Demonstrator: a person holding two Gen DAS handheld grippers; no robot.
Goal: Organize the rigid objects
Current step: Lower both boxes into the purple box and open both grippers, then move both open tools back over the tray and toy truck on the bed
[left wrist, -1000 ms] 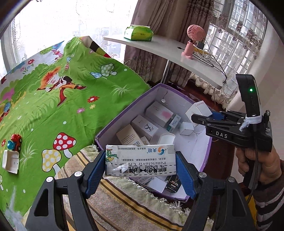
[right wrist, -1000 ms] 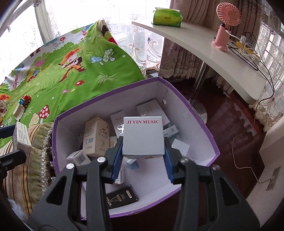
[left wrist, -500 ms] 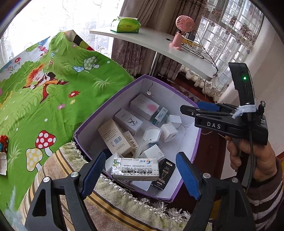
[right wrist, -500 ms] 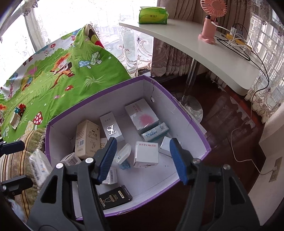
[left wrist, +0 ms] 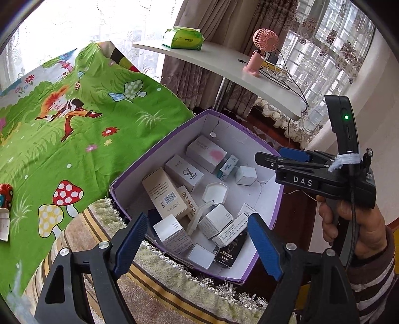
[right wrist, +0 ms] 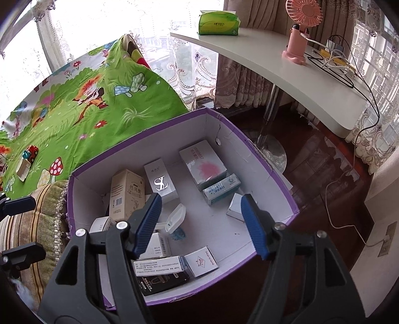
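A purple-rimmed cardboard box point(left wrist: 159, 152) point(right wrist: 139, 135) with a white inside holds several small cartons. Among them are a long white medicine carton point(left wrist: 230, 230) point(right wrist: 158, 266) near the front wall, a white carton point(right wrist: 201, 261) beside it, a tan carton point(left wrist: 164, 193) point(right wrist: 126, 192) and a white carton with a pink blot point(left wrist: 206, 153) point(right wrist: 203, 167). My left gripper point(left wrist: 197, 245) is open and empty above the box's near edge. My right gripper point(right wrist: 202, 221) is open and empty above the box's middle. It shows side-on in the left wrist view point(left wrist: 286, 155).
The box rests beside a striped rug-covered seat point(left wrist: 159, 281). A green cartoon cloth point(left wrist: 74, 129) lies to the left with a toy car point(left wrist: 5, 195) and a white case point(left wrist: 3, 224). A white desk point(right wrist: 286, 72) with a pink fan point(right wrist: 300, 30) and tissue pack point(right wrist: 218, 22) stands behind.
Both grippers opened. The left let the long medicine carton drop into the box, and the right let the white JI YIN MUSIC box drop in. Both now hang empty above the box.
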